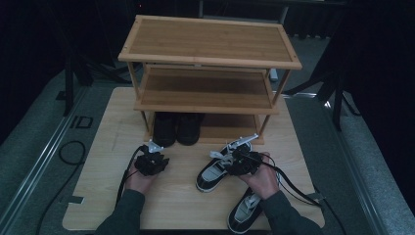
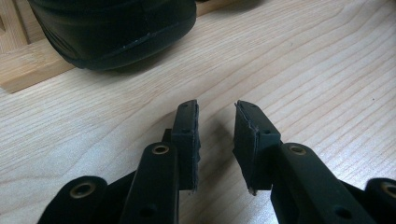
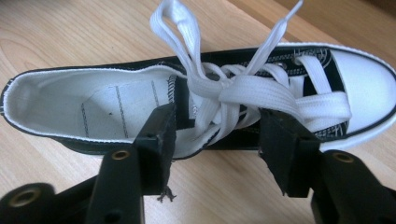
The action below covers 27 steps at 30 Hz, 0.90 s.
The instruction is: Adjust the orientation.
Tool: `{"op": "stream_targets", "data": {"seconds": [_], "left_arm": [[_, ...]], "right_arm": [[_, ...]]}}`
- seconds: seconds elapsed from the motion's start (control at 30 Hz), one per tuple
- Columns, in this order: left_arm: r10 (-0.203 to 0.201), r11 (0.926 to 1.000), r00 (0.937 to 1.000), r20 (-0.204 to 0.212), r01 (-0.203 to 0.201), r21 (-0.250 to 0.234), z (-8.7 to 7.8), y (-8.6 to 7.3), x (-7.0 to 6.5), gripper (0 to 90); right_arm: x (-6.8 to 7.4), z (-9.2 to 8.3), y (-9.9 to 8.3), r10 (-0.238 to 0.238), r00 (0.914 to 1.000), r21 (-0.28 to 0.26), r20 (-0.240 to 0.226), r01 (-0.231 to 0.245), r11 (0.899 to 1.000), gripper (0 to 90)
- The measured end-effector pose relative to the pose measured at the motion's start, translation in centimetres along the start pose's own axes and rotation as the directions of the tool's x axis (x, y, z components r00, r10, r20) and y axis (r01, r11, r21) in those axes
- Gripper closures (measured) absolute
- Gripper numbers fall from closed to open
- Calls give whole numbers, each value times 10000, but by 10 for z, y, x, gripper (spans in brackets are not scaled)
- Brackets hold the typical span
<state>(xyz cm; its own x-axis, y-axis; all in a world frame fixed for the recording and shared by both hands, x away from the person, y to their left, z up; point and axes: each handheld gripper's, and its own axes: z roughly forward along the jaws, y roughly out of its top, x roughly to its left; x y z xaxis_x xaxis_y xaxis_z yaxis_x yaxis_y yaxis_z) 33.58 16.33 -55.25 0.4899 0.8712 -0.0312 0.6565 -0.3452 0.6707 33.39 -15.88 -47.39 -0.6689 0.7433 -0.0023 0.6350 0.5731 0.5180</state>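
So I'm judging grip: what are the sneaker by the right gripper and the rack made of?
Black-and-white laced sneaker: likely matte canvas with visible stitching and a smooth, rubber-looking white toe cap. Three-tier slatted shelf rack: apparently bamboo or light wood, satin finish.

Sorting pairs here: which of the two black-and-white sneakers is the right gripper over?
The farther sneaker, nearer the rack; the right gripper hovers above its laces.

High view above table (image 1: pixel 98 196) facing forward-down, gripper views close, sneaker (image 3: pixel 280 93) probably shared
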Motion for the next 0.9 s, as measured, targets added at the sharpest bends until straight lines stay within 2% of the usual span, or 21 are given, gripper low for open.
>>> {"op": "stream_targets", "data": {"seconds": [0.17,0.33,0.57,0.67,0.9], "left_arm": [[6,10000,10000,-2,-6,6,0,0,0,701],[-2,10000,10000,16,2,1,0,0,0,701],[-11,10000,10000,14,11,-2,0,0,0,701],[-8,10000,10000,18,8,-4,0,0,0,701],[-6,10000,10000,12,6,-4,0,0,0,701]], "right_arm": [[-3,0,1,-3,9996,155,-285,8,9999,534],[-4,-2,-1,-194,9990,345,-403,208,9992,587],[-6,-1,0,-103,9973,613,-725,148,9980,676],[-6,-2,0,-252,9962,702,-836,311,9971,750],[-8,-5,-1,-654,9932,708,-958,723,9949,826]]}}
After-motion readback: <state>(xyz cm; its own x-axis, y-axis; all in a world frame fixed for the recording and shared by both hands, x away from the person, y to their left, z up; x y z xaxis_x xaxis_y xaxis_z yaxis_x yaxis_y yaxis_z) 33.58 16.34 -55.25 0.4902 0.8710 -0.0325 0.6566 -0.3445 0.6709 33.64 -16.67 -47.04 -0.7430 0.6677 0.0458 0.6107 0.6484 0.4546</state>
